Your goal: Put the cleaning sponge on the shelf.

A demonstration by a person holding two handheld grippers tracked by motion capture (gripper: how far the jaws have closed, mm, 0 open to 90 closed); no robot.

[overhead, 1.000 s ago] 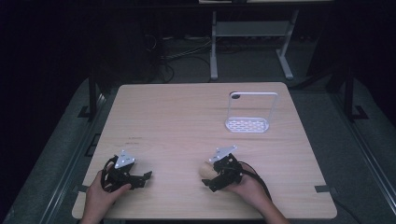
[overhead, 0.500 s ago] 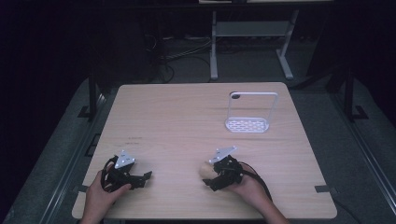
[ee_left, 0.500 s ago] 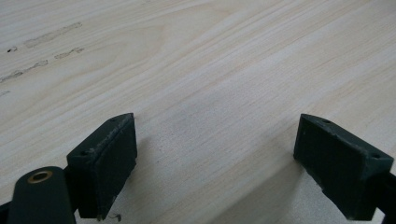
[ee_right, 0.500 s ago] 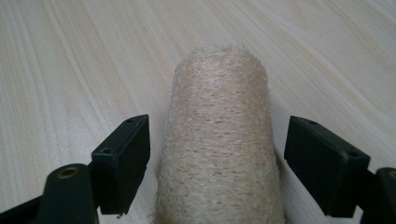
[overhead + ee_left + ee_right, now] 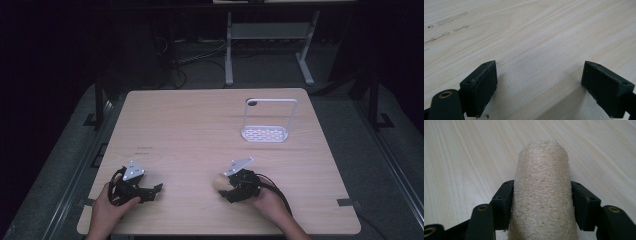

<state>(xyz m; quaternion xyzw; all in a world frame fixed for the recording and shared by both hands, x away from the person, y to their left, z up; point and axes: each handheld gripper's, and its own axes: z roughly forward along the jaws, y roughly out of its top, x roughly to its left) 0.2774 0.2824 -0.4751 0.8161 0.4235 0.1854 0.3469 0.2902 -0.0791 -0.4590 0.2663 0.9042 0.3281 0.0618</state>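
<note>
Dim room, lit table [image 5: 200, 125]; sharp close-ups w/ soft shadows.

No text, label, brand, number or sign can be read anywhere. The wooden table [image 5: 200, 130] bears only a few faint dark smudges near its left edge, too small and blurred to read as writing.

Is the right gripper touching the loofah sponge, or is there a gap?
Touching. In the right gripper view both pads of the right gripper, which has just been closing, press against the sides of the loofah sponge.
</note>
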